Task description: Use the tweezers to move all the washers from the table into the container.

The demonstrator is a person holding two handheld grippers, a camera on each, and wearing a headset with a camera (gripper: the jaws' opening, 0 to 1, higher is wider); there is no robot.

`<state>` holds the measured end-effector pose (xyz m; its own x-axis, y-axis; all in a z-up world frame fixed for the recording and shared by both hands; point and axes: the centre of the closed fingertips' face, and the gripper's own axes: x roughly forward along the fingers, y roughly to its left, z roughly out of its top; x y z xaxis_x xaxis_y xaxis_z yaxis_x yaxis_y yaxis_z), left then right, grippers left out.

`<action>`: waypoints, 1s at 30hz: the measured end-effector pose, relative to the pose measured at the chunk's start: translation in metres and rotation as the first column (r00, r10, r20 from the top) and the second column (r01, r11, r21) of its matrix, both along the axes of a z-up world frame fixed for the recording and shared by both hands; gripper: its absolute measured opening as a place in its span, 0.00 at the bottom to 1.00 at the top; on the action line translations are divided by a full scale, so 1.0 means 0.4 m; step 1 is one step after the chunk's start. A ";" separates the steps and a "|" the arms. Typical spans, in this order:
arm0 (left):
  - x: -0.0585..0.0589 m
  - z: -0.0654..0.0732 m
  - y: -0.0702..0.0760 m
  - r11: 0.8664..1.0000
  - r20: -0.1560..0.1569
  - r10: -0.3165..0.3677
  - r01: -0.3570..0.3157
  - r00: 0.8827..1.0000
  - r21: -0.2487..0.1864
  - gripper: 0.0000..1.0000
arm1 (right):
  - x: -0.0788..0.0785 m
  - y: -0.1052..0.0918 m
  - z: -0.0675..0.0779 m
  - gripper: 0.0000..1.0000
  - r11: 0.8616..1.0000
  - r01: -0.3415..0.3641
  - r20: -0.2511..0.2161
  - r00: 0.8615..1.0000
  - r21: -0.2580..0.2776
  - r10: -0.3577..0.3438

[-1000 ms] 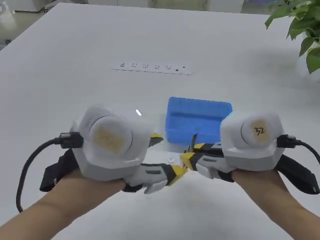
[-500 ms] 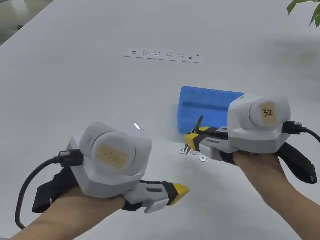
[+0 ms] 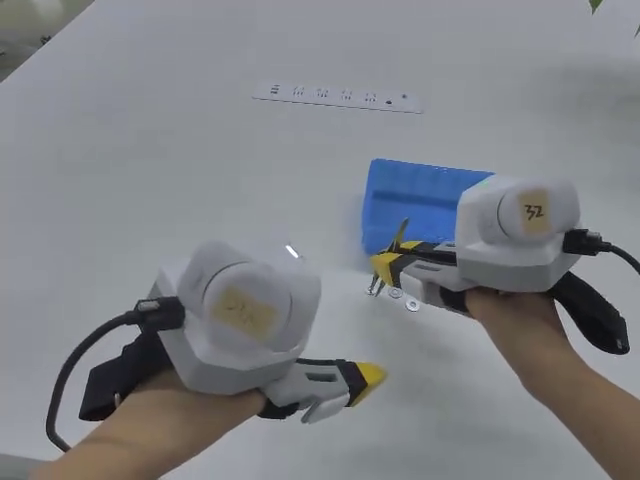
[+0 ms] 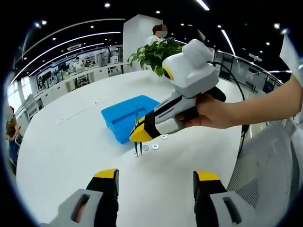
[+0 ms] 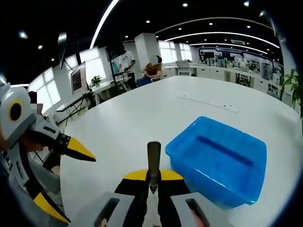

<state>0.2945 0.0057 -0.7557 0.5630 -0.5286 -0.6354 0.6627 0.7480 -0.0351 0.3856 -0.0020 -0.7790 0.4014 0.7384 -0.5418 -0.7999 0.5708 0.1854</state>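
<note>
Right gripper (image 3: 386, 267) clamps the tweezers (image 5: 153, 158), tips down beside washers (image 4: 150, 147) lying on the white table (image 3: 180, 150) near the blue container (image 3: 425, 190); left gripper (image 4: 156, 176) hovers, jaws apart.

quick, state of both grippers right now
left gripper: open, holding nothing
right gripper: shut on the tweezers
</note>
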 end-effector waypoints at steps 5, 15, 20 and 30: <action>0.045 0.033 0.006 1.000 0.048 0.016 -0.015 0.999 -0.008 0.59 | 0.008 0.002 -0.004 0.03 1.000 0.001 0.013 1.000 -0.011 -0.001; 0.186 0.120 -0.023 1.000 0.178 0.006 0.000 0.984 -0.030 0.27 | -0.010 0.010 -0.004 0.03 0.998 -0.025 0.065 0.998 -0.054 0.029; 0.223 0.115 -0.062 0.996 0.162 -0.046 0.057 0.986 -0.066 0.12 | -0.011 0.011 -0.003 0.03 0.998 -0.022 0.084 0.996 -0.061 0.027; 0.203 0.086 -0.097 0.982 0.159 -0.184 0.187 0.970 -0.002 0.00 | -0.014 0.008 -0.007 0.03 0.995 -0.051 0.099 0.993 -0.083 0.059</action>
<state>0.3758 -0.0329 -0.7212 0.5464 -0.6431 -0.5366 0.7879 0.6120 0.0689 0.3802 0.0011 -0.7819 0.4174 0.7169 -0.5584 -0.8428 0.5352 0.0571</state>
